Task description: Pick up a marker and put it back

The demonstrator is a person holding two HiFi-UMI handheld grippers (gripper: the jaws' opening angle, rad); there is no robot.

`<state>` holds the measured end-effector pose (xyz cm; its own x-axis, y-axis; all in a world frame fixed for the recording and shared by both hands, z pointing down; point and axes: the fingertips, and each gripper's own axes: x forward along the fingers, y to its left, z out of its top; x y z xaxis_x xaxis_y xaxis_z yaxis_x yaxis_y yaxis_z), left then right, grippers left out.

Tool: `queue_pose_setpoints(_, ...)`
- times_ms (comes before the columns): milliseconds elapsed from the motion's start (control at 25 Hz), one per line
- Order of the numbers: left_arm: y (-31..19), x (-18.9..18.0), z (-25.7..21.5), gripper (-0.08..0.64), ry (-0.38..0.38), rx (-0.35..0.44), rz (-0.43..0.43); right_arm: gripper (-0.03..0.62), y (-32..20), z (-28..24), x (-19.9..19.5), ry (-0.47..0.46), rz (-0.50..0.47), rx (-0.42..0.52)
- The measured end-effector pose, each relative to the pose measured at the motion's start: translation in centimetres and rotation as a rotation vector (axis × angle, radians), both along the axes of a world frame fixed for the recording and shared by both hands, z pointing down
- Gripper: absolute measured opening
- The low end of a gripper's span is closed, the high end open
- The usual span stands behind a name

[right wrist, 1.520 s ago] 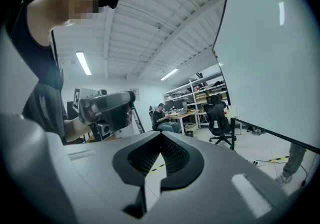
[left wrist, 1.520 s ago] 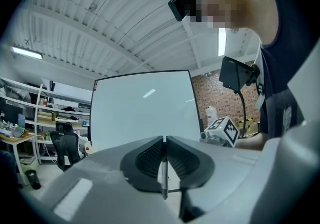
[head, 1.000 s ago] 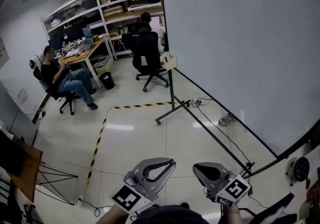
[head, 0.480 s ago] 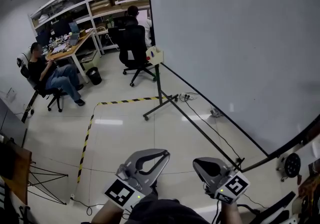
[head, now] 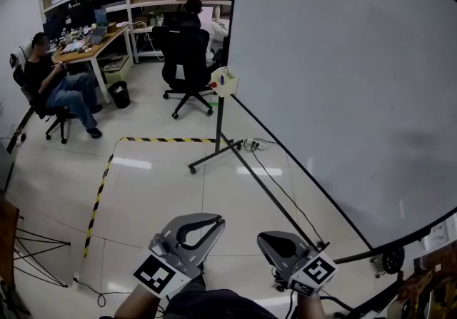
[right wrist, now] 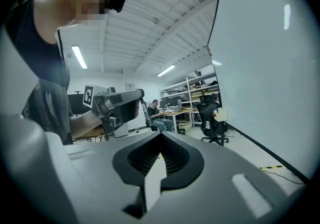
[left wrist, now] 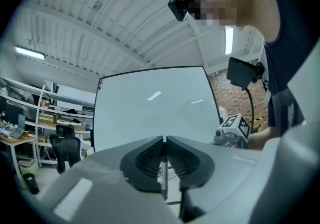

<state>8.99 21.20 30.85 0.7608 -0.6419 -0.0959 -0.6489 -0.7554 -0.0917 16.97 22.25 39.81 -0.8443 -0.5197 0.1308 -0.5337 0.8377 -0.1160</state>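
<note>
Two risks stand out, and both start with the whiteboard, the biggest thing here, which fills the right side of the head view. A careless reach could knock the board or rock it on its stand.

The stand's cross foot lies on the floor between the person and the board's near end. A power strip with a trailing cable lies just beside it. Either could catch a foot on the way in, I judge.

The left gripper and the right gripper hang low and close to the body. Each has its jaws together, with nothing between them. Neither can take a marker until its jaws part, and pressing closed tips at one would only push it aside.

The small pale holder hangs at the board's left edge, well apart from both grippers. A hard bump might tip it or pull it off the frame.

The markers appear to stand inside it, showing only as a blue speck and a red one. They are too small to tell how they lie, so a poorly aimed grip could pinch the holder's wall or spill a neighbouring marker.
</note>
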Motion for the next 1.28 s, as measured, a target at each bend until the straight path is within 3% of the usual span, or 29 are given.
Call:
queue_pose_setpoints(360, -9.2, -9.7, -0.4, 0.022, 0.069, 0.002, -0.008, 0.0, -9.2, -1.4, -10.5, 0.075, -0.044, 0.036)
queue_pose_setpoints(680, -13.8, -15.2, -0.9, 0.023, 0.114, 0.007, -0.049, 0.0, -14.6, -1.6, -14.8, 0.11, -0.057, 0.032)
queue_pose_setpoints(1000, -18.5, -17.3, -0.7, 0.023, 0.115, -0.01, -0.089, 0.0, -20.5, -0.4, -17.0, 0.091, -0.098, -0.003)
queue_pose_setpoints(1280, -26.8, -16.3, -0.4, 0.023, 0.068, -0.047, -0.131, 0.0, -29.3, 1.1, -17.2, 0.056, -0.156, -0.055)
